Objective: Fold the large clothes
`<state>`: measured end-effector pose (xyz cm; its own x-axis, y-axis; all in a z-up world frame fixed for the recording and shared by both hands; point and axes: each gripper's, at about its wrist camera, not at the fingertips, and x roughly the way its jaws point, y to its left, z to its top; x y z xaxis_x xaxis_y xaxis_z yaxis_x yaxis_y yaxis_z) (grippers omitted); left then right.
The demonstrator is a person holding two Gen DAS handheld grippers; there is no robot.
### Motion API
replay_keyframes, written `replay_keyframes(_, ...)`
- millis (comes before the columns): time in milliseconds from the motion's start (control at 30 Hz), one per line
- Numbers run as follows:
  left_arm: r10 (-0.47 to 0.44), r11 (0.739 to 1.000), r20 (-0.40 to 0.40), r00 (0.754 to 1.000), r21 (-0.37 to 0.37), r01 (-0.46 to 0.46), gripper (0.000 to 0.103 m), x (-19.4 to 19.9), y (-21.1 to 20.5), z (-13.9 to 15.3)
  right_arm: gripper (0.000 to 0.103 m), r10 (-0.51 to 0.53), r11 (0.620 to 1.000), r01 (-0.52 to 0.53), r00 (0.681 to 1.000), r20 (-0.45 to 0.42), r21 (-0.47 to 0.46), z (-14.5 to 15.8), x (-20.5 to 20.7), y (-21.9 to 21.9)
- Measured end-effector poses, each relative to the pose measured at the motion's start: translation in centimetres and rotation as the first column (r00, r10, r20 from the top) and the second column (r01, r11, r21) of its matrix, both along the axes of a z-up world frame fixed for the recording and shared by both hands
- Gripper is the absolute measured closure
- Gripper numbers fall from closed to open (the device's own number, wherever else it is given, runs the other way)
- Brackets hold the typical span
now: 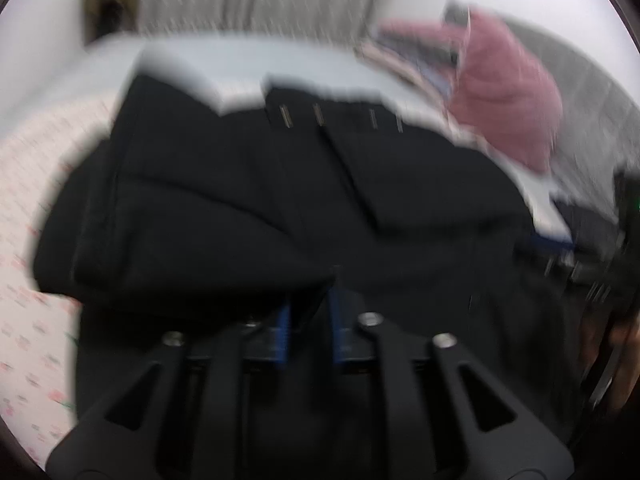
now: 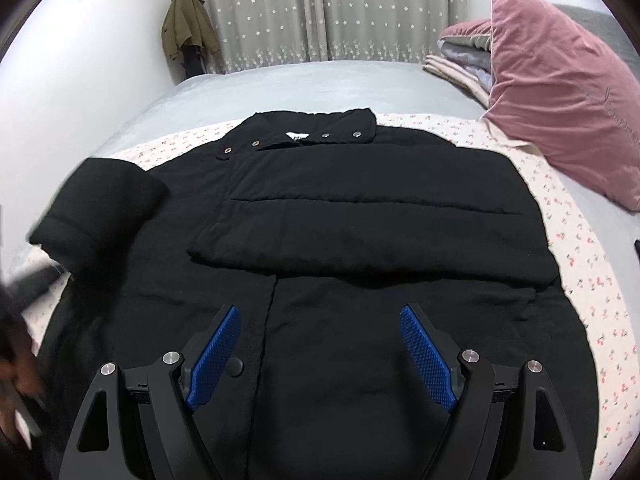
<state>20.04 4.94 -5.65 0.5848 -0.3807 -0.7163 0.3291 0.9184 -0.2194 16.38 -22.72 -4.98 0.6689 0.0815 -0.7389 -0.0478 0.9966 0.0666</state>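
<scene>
A large black padded coat [image 2: 360, 216] lies flat on the bed, collar toward the far side, with one sleeve folded across its chest. My right gripper [image 2: 320, 312] is open and empty, hovering over the coat's lower front. My left gripper [image 1: 310, 300] is shut on black coat fabric [image 1: 240, 208], which is lifted and bunched before it; the left wrist view is blurred. In the right wrist view the other sleeve [image 2: 100, 208] is raised at the left, with the left hand blurred below it.
The bed has a floral sheet [image 2: 592, 280] and a grey cover [image 2: 280, 84]. A pink pillow [image 2: 560, 92] and folded blankets [image 2: 464, 56] lie at the far right. Grey curtains [image 2: 320, 8] and a hanging olive jacket [image 2: 188, 28] are behind.
</scene>
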Motion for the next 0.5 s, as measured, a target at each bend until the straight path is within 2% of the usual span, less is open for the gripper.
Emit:
replay_keyframes(67,-0.020,1.000,-0.032,0.999,0.002,0.020,0.064,-0.4,-0.2,-0.8,0.020,0.001,1.000,0.000,1.000,-0.008,0.026,-0.1,0.0,-0.2)
replay_keyframes(133,-0.030,1.000,-0.022,0.999,0.005,0.030,0.058,-1.1,0.1,0.0,0.020,0.010,0.998,-0.009,1.000,-0.018,0.062,0.0,0.0,-0.2)
replay_keyframes(200,-0.041,0.999,0.014,0.999,-0.002,0.041,0.046,-2.0,0.7,1.4,0.020,0.036,0.995,-0.033,0.999,-0.024,0.096,0.2,0.0,0.2)
replay_keyframes(267,-0.019,1.000,0.081,0.997,0.004,0.019,0.041,-3.0,1.8,2.9,0.020,0.077,0.983,-0.073,0.997,-0.020,0.166,0.5,0.0,0.7)
replay_keyframes(367,0.049,0.999,0.150,0.987,-0.002,-0.049,0.040,-3.4,4.5,4.6,0.020,0.149,0.948,-0.133,0.988,-0.032,0.289,0.6,0.7,1.5)
replay_keyframes(500,0.182,0.983,0.154,0.971,-0.051,-0.176,0.040,-2.7,9.2,5.2,0.020,0.159,0.908,-0.110,0.983,-0.090,0.404,-0.8,2.6,2.7)
